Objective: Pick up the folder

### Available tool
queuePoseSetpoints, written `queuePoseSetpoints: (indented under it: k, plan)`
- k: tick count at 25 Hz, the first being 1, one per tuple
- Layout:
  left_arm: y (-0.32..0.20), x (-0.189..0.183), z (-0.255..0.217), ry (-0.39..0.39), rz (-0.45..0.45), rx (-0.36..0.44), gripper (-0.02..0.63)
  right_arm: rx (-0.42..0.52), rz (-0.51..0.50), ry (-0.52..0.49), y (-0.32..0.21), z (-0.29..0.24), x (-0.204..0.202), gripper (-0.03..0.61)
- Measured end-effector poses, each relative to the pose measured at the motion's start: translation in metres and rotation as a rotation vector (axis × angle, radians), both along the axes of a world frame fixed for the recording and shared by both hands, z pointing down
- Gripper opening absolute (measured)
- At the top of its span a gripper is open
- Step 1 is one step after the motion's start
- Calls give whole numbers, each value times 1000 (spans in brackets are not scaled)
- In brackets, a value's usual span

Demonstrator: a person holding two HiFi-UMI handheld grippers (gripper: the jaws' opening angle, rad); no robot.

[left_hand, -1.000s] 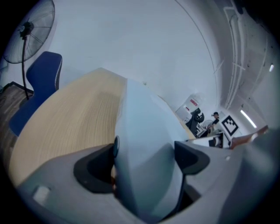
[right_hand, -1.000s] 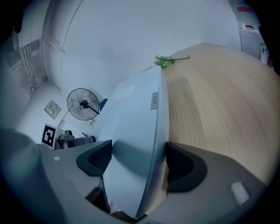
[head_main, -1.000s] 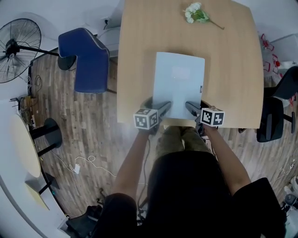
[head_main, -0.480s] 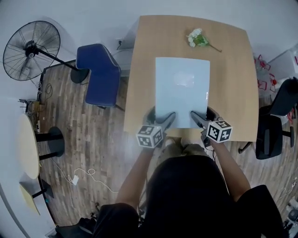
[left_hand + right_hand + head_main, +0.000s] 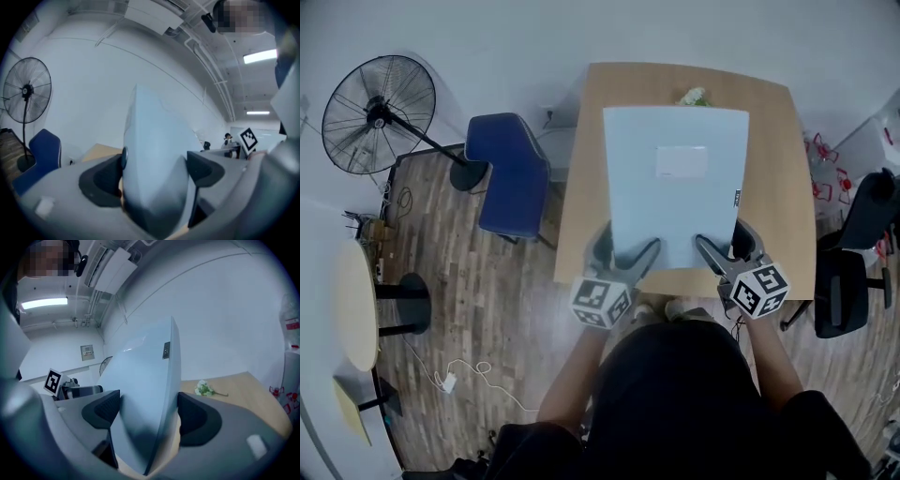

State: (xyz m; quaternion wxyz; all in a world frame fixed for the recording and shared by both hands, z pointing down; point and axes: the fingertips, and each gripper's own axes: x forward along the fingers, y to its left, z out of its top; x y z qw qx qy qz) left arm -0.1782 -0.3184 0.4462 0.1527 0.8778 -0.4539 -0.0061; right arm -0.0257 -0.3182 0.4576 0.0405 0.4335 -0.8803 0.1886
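A pale blue folder (image 5: 675,183) with a white label is held up off the wooden table (image 5: 773,187), tilted toward the head camera. My left gripper (image 5: 626,261) is shut on its near left corner and my right gripper (image 5: 724,255) is shut on its near right corner. In the left gripper view the folder (image 5: 154,164) fills the gap between the dark pads (image 5: 101,180). The right gripper view shows the folder (image 5: 145,394) edge-on between the pads (image 5: 197,420), rising up and away.
A sprig of white flowers (image 5: 695,96) lies at the table's far edge, partly hidden behind the folder. A blue chair (image 5: 510,178) and a standing fan (image 5: 377,114) are to the left. A black chair (image 5: 858,253) stands on the right.
Both grippers have lifted the folder from lying flat on the table and raised it toward the camera. It now covers more of the table and part of the flowers.
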Motion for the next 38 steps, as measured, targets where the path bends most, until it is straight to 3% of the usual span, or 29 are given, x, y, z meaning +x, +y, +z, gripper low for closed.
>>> queuePoseSetpoints:
  k: [8, 18, 28, 38]
  plan:
    - [-5, 8, -47, 30, 18, 153, 434, 157, 40, 37, 0, -51, 9, 383]
    - [-5, 37, -93, 6, 58, 286, 434, 241, 99, 31, 6, -92, 37, 373]
    - [-2, 96, -120, 29, 102, 340, 433, 311, 155, 94, 17, -123, 93, 370]
    - [0, 100, -126, 42, 111, 342, 433, 328, 176, 86, 21, -129, 97, 368]
